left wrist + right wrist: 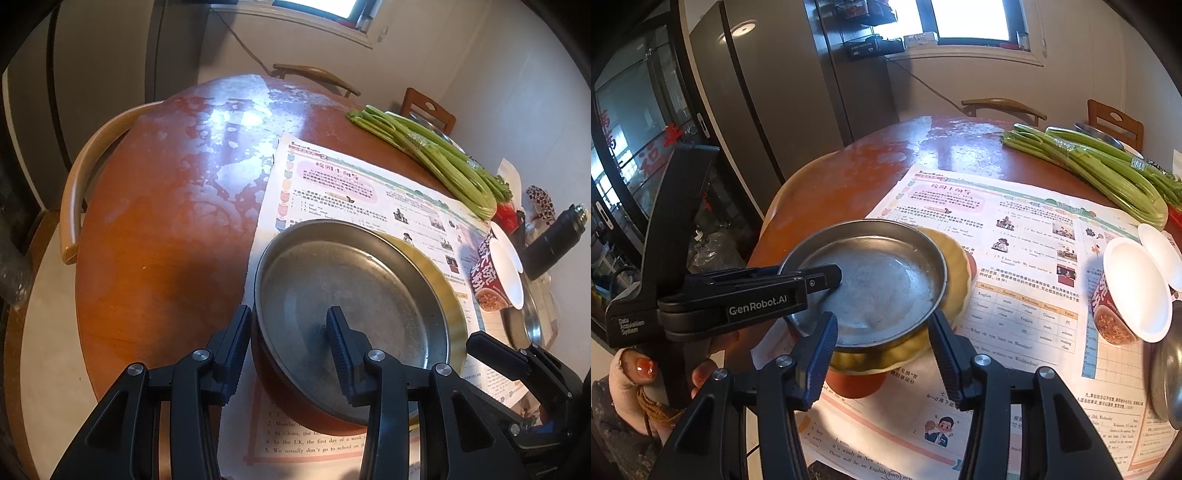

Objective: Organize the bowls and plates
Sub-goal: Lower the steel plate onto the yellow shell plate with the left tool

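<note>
A steel plate (351, 280) (879, 280) lies on a yellow bowl (452, 295) (958, 266), which rests on a small red bowl (280, 398) (853, 384). My left gripper (288, 312) (820, 291) is open astride the plate's left rim, one finger inside and one outside. A gap shows between the inner pad and the plate's wall. My right gripper (882, 316) has its fingers (480, 345) apart at the stack's near edge. Whether its pads press on anything is unclear.
The stack stands on a newspaper (332, 184) near the round table's (166, 240) front edge. Celery (1108, 173) lies at the back right. A noodle cup (1123, 306), another steel plate (1167, 376) and a black bottle (554, 236) are at the right. A hand (631, 373) holds the left gripper.
</note>
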The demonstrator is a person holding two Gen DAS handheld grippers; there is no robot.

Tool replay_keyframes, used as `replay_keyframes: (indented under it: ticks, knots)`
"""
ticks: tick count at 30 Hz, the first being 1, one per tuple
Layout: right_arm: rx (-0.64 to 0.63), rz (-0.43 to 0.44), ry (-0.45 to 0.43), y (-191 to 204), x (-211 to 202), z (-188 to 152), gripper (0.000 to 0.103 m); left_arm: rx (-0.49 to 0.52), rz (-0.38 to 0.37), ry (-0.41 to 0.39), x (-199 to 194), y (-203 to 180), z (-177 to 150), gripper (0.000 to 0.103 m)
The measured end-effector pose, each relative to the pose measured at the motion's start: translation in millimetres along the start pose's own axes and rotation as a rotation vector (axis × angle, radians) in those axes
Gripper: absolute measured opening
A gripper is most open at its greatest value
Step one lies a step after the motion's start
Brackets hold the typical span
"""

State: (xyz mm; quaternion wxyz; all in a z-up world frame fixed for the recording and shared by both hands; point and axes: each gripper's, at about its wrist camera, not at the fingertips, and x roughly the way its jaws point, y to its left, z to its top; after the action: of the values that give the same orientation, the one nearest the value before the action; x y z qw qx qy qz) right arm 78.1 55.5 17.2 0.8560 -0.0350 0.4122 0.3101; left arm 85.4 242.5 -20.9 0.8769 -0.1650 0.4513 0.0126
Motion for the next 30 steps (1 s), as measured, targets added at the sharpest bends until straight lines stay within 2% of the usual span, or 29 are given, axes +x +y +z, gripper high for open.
replay_keyframes:
  ticks: [4,10,20,30]
  knots:
    - [0.028,0.017,-0.010,-10.4,-7.3,-3.3,0.052,-0.015,-0.012,0.012,-0.4,3.5,-2.1,0.049]
    - [0.074,0.025,-0.027,-30.3,-15.7,-8.2,0.052,-0.027,-0.045,-0.007,-5.3,4.0,-8.4,0.051]
    - [0.109,0.074,0.026,-43.5,0.6,-14.7,0.052,-0.058,-0.030,0.012,2.4,-0.5,-9.0,0.055]
    - [0.110,0.103,0.040,-44.8,11.6,-16.2,0.052,-0.029,-0.015,0.020,12.0,-21.8,-3.8,0.055]
